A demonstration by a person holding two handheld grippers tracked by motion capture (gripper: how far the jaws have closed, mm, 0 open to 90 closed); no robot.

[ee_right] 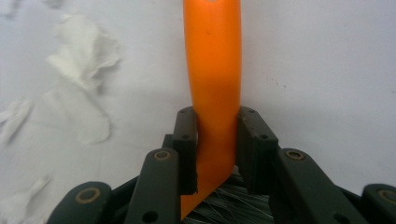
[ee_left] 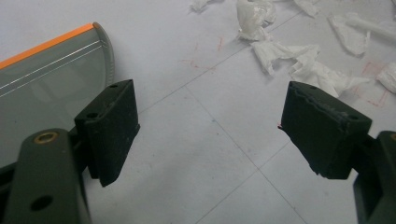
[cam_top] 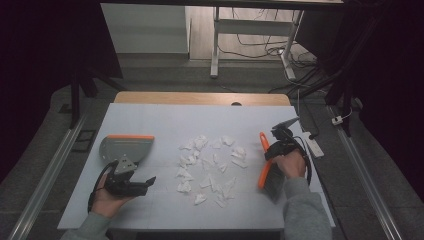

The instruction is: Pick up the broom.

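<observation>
Several torn white paper scraps (cam_top: pixel 210 167) lie scattered across the middle of the white table (cam_top: pixel 165 120). A grey dustpan (cam_top: pixel 125 147) with an orange edge rests at the left. My left gripper (cam_top: pixel 149 183) hovers just in front of the dustpan, open with nothing between its jaws. In the left gripper view the gripper (ee_left: pixel 210 107) has the dustpan (ee_left: pixel 46 70) at its upper left and the scraps (ee_left: pixel 299 56) at its upper right. My right gripper (cam_top: pixel 270 151) is shut on the orange handle of a brush (cam_top: pixel 263 165), right of the scraps. The right gripper view shows the gripper (ee_right: pixel 215 121) clamping the handle (ee_right: pixel 215 65), bristles (ee_right: pixel 233 203) below.
A white power strip (cam_top: pixel 314 145) lies at the table's right edge. A wooden desk edge (cam_top: pixel 200 97) runs behind the white surface. Cables (cam_top: pixel 260 47) trail on the floor beyond, by a white frame's legs.
</observation>
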